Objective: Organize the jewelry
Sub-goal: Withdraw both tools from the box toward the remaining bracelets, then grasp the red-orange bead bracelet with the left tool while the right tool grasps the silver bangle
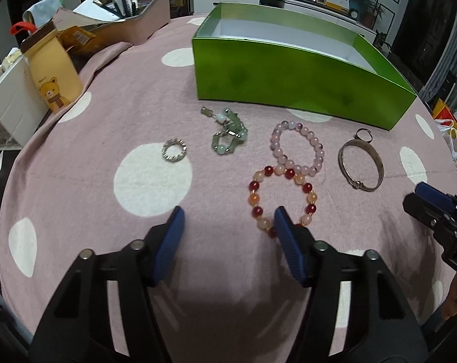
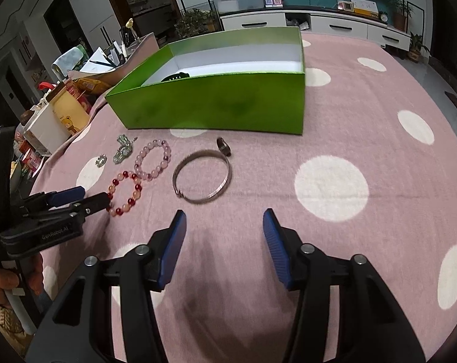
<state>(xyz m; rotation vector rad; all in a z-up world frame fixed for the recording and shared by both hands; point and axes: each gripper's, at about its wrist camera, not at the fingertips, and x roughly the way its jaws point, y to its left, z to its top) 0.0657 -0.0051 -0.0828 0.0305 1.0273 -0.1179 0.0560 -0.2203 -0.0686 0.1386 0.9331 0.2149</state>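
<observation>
My left gripper (image 1: 228, 220) hangs wide open over the pink dotted cloth (image 1: 107, 115), gripping nothing, its right pad just above the near edge of the red and peach bead bracelet (image 1: 281, 199). My right gripper (image 2: 224, 224) is also spread wide and empty, near the silver bangle (image 2: 202, 175). Beyond lie the lilac bead bracelet (image 1: 298, 148), green bead chain (image 1: 228, 133), small silver ring (image 1: 174, 150) and dark ring (image 2: 223, 145), all before the green box (image 1: 289, 81).
</observation>
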